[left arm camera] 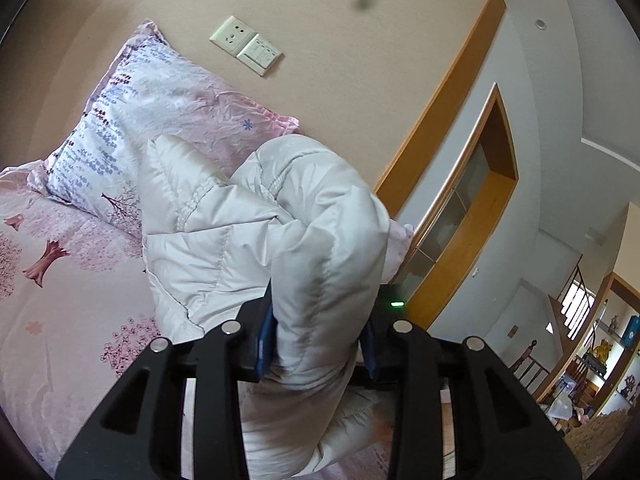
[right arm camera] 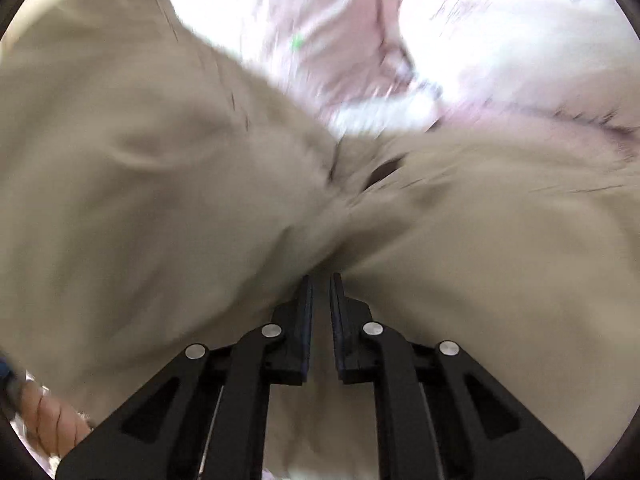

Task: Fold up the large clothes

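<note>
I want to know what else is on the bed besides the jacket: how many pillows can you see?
1. A single floral pillow leans against the beige wall at the head of the bed, behind the white puffer jacket. The jacket may hide another one.

Pink bed (left arm camera: 72, 304) w/ pillow (left arm camera: 132, 120), white jacket (left arm camera: 224, 240).

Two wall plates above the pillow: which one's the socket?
The upper-left plate, with plug holes in its face. The plate beside it, lower right, carries rocker switches instead. Both sit on the beige wall above the floral pillow.
</note>
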{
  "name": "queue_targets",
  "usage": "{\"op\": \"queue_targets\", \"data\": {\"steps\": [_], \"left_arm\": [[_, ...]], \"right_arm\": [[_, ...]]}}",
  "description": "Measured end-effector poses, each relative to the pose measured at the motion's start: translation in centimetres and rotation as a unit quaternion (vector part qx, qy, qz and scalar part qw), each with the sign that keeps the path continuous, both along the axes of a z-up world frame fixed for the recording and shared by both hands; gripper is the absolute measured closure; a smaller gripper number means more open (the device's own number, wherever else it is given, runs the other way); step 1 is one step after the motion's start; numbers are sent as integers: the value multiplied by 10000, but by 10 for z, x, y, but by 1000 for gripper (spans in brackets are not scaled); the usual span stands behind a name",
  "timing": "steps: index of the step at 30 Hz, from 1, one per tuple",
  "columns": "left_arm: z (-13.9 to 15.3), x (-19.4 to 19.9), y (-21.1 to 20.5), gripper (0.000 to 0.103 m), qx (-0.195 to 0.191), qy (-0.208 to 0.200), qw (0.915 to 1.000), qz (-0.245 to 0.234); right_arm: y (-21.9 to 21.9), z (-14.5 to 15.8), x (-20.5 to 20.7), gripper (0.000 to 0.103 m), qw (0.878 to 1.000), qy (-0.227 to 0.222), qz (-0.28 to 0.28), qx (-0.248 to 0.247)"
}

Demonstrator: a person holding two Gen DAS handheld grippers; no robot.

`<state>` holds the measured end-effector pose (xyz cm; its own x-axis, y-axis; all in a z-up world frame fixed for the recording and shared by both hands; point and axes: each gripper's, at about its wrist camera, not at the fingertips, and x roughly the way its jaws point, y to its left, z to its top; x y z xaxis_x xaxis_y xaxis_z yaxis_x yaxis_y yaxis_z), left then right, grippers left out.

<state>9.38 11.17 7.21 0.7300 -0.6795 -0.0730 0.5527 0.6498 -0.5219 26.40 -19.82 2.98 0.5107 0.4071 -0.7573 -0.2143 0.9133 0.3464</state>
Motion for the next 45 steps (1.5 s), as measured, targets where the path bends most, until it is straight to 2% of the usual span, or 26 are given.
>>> {"op": "queue_targets", "data": {"steps": [2,4,6,9,11,14,17,20,24,29,34,40,45], "left_arm": [[1,-1,-3,68,2,-26,10000,-56],[2,-1,-7,67,4,-58,9999,-118],[3,-1,-14,67,16,-116,9998,-163],[5,-1,-26,67,50,-147,9996,-254],[6,-2,-35,67,76,-166,9994,-310],[9,-2,-51,66,123,-183,9987,-451],[11,-5,-69,66,249,-275,9974,-612],[13,-6,-90,66,381,-347,9955,-796],[12,-4,-117,66,487,-345,9927,-1045],[8,1,-148,66,606,-310,9892,-1299],[2,8,-184,66,784,-239,9831,-1635],[-11,14,-224,66,1211,-232,9743,-1887],[-25,20,-247,66,1496,-169,9674,-2035]], "right_arm": [[-24,13,-15,92,9988,-377,-306,-118],[-42,15,-20,92,9965,-508,-583,-305],[-55,3,-10,92,9971,-199,-675,-286],[-50,-28,10,92,9973,313,-548,-389],[-48,-35,15,92,9974,310,-493,-417],[-58,-31,11,92,9981,392,-462,-62],[-77,-22,-6,89,9980,220,-517,277],[-108,-7,-30,72,9951,-144,-779,584],[-151,2,-61,71,9877,-551,-1379,495],[-192,-18,-78,71,9789,-346,-1992,313],[-190,-47,-59,71,9816,66,-1879,329],[-193,-60,-43,71,9821,122,-1813,500],[-197,-62,-45,70,9837,42,-1731,493]]}}
